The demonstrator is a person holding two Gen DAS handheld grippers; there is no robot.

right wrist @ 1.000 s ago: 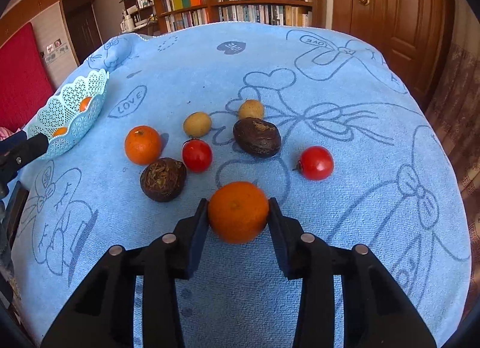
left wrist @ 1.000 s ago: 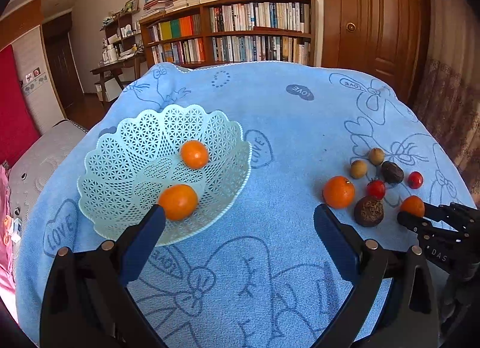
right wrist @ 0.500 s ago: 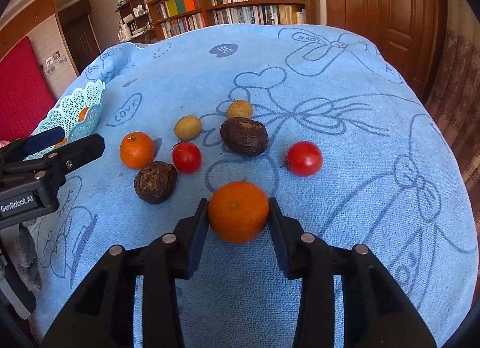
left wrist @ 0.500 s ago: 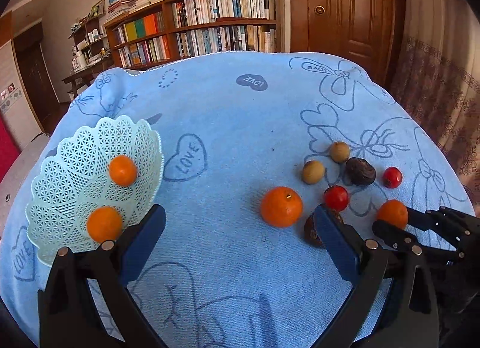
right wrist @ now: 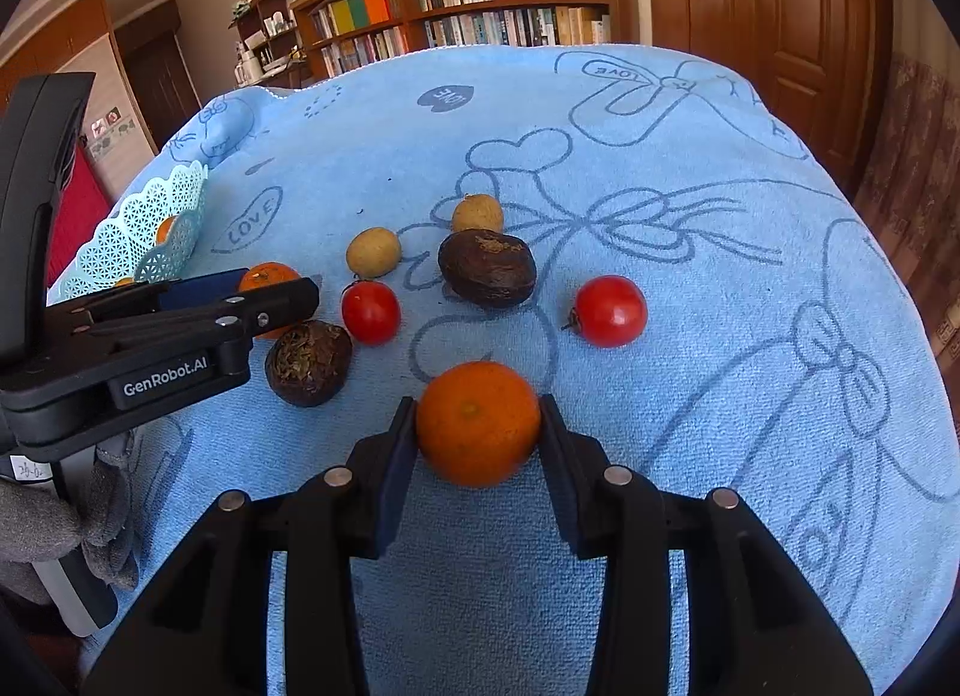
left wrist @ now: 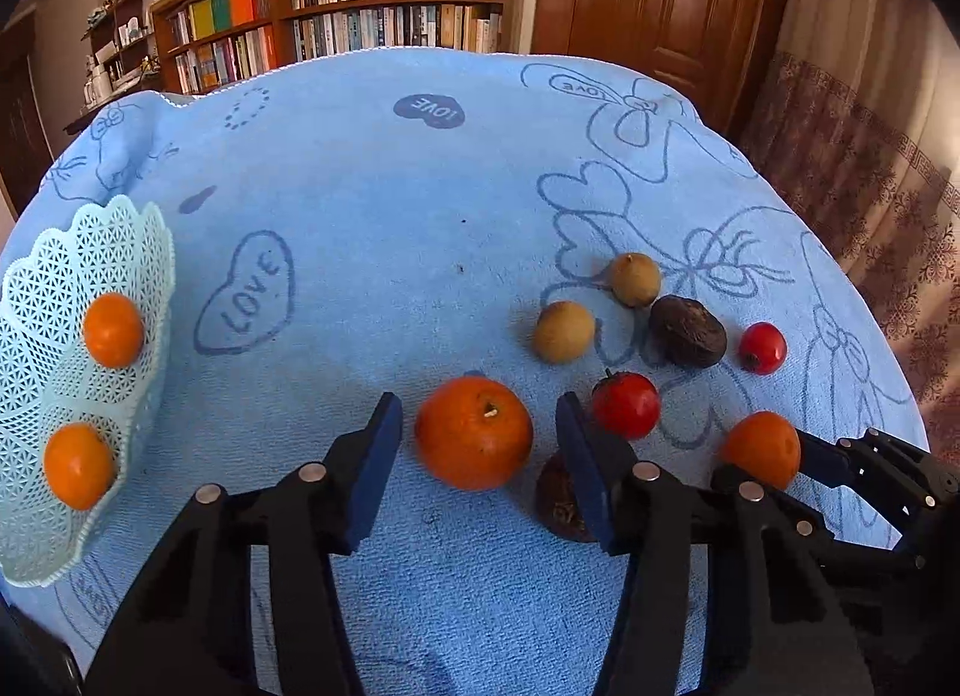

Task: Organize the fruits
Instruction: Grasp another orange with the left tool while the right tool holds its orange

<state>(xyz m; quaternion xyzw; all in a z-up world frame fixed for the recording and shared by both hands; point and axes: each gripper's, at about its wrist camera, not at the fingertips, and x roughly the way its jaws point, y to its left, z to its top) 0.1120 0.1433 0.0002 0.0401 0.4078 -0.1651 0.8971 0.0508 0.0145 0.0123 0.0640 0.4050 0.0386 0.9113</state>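
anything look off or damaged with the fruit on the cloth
Nothing is spilled or tipped. The only oddity: two dark brown fruits look wrinkled and shrivelled beside the smooth tomatoes and oranges. The basket sits upright, holding two oranges.

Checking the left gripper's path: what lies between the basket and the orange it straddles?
Only bare blue towel between basket and orange, per the left wrist view.
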